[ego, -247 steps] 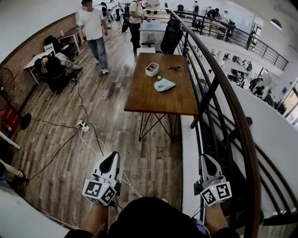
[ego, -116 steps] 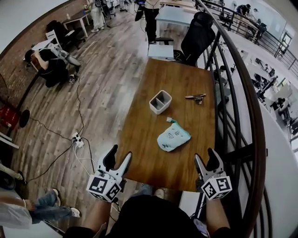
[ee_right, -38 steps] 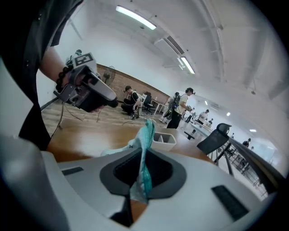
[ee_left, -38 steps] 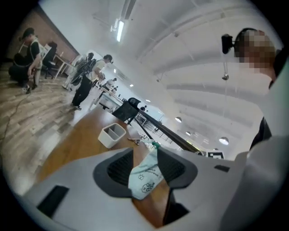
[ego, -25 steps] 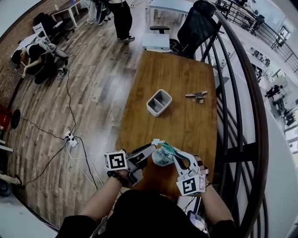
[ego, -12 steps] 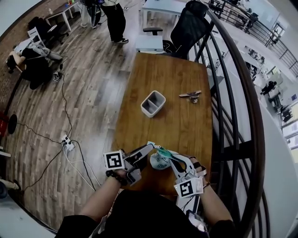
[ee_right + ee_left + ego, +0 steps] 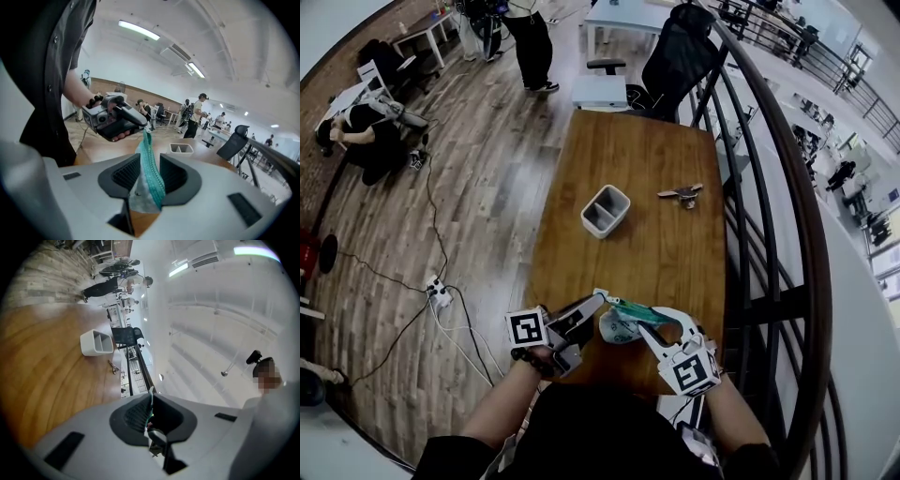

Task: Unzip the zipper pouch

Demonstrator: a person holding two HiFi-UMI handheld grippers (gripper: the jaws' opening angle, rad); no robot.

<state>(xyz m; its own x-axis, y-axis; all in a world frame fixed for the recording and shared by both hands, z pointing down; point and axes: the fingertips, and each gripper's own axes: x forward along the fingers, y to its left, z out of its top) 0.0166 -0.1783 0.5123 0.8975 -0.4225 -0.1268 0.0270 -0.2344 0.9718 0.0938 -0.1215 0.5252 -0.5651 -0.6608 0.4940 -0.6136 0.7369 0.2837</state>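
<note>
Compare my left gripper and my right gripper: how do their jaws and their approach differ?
The left gripper is shut on a thin end of the zipper pouch. The right gripper has its jaws apart, having just been opening, with the pouch's teal zipper edge between them. In the head view the left gripper reaches in from the left and the right gripper from the lower right. Both meet at the pouch, near the wooden table's near edge.

Pouch point(image 7: 617, 328) between left tool point(image 7: 596, 300) and right tool point(image 7: 642, 314) over table's point(image 7: 656, 150) near end, bin point(image 7: 605, 210) beyond.
</note>
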